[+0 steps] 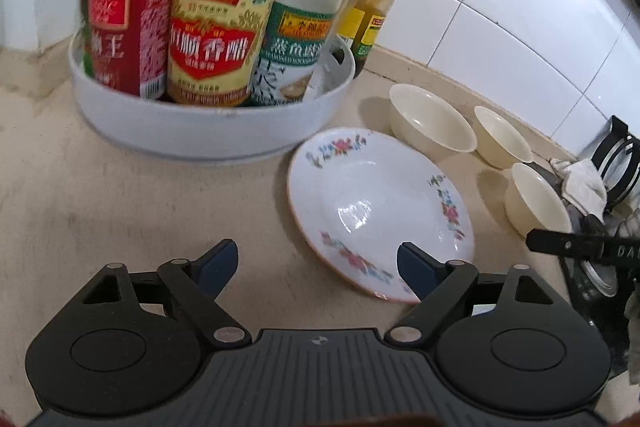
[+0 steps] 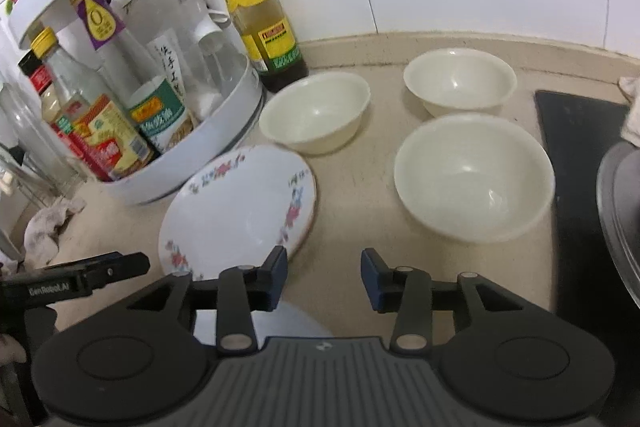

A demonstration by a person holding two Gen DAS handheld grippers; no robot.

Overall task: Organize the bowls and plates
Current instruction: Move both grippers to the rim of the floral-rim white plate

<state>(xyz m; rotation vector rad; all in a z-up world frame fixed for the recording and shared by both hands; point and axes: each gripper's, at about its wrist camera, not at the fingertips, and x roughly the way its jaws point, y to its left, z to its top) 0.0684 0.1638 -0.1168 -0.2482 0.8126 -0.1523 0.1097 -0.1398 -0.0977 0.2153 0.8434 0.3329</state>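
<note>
A white plate with a flower rim (image 1: 376,203) lies on the beige counter; it also shows in the right wrist view (image 2: 240,207). Three cream bowls stand apart behind and right of it: one near the bottles (image 2: 316,111), one at the back (image 2: 460,79), one nearest (image 2: 474,179). In the left wrist view they show in a row (image 1: 432,123), (image 1: 502,137), (image 1: 536,201). My left gripper (image 1: 318,269) is open and empty, its right finger over the plate's near rim. My right gripper (image 2: 324,279) is open and empty, in front of the plate and nearest bowl.
A white round rack (image 1: 208,131) full of sauce bottles stands left of the plate. A green-label bottle (image 2: 256,7) stands by the tiled wall. A black stove top (image 2: 580,167) and a pan rim (image 2: 620,211) lie right. A rag (image 2: 48,223) lies left.
</note>
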